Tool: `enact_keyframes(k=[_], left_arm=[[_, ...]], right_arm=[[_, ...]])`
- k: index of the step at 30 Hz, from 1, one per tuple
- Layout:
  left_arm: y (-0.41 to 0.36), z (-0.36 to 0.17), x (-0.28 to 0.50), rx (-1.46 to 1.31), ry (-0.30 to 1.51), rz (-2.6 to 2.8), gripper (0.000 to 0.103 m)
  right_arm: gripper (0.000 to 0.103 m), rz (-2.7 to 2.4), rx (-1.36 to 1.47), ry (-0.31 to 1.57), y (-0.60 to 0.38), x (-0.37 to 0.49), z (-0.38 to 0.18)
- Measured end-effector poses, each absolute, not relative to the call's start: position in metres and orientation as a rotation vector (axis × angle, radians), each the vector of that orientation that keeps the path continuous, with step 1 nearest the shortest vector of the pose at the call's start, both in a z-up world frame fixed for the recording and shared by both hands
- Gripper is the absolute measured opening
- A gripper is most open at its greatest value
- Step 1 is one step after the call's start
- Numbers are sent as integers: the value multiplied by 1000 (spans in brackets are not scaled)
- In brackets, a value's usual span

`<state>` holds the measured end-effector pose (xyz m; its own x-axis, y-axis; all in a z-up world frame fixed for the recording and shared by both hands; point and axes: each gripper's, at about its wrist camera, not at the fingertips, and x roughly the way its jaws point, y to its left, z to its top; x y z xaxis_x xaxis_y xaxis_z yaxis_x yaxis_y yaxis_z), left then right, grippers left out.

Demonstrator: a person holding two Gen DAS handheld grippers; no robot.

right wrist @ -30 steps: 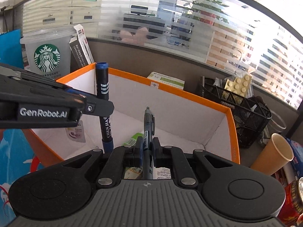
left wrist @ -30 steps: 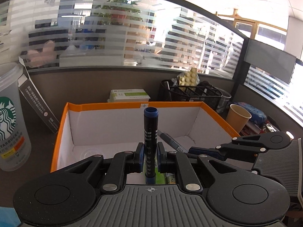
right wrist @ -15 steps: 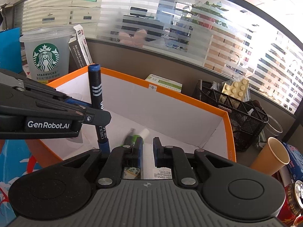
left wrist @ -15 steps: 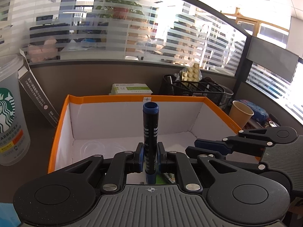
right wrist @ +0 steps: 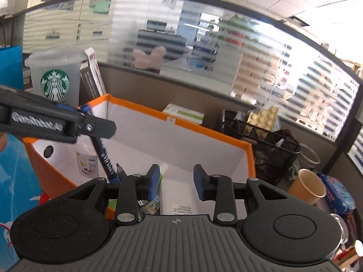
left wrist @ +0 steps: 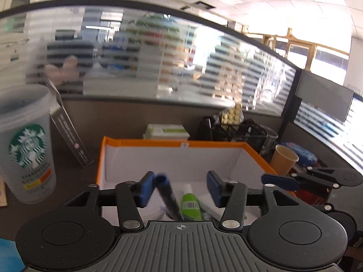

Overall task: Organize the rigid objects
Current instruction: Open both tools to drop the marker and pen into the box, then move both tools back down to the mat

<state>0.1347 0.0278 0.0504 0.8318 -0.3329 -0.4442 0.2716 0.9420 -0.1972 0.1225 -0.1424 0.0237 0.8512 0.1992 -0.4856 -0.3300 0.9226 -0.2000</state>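
- Black marker pen with a blue cap (left wrist: 167,196) leans tilted inside the white box with an orange rim (left wrist: 172,143), its capped end just beside the left pad; whether it touches that pad I cannot tell.
- Left gripper (left wrist: 180,187) hangs over the box with its jaws spread wide, clamping nothing.
- Right gripper (right wrist: 175,182) stands over the same box, jaws likewise apart and empty.
- Beside the marker in the box lies a green tube with a white cap (left wrist: 190,204).
- Left of the box stands a frosted Starbucks cup (left wrist: 28,149).
- Right of the box sits a brown paper cup (left wrist: 283,159), and behind the box a black wire basket (left wrist: 236,132).
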Motion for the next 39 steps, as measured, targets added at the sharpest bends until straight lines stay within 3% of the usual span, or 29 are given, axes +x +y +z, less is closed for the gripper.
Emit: enact_keyframes(k=[3, 10, 12, 18, 26, 33, 39], left_arm=[[37, 64, 124, -124, 442, -284, 63], [65, 76, 104, -156, 409, -235, 63], [68, 75, 94, -148, 411, -243, 73], [65, 55, 60, -81, 419, -338, 90], [37, 1, 43, 79, 538, -497, 92], [36, -26, 54, 105, 616, -481, 92], [34, -30, 63, 127, 637, -487, 92]], right_arm=[[36, 270, -274, 456, -147, 111, 31], [38, 242, -247, 427, -157, 80, 39], [38, 236, -241, 423, -160, 70, 38], [48, 262, -204, 426, -170, 32, 26], [53, 337, -144, 562, -164, 28, -35], [77, 400, -116, 591, -150, 43, -59], [81, 474, -126, 578, -151, 62, -59]])
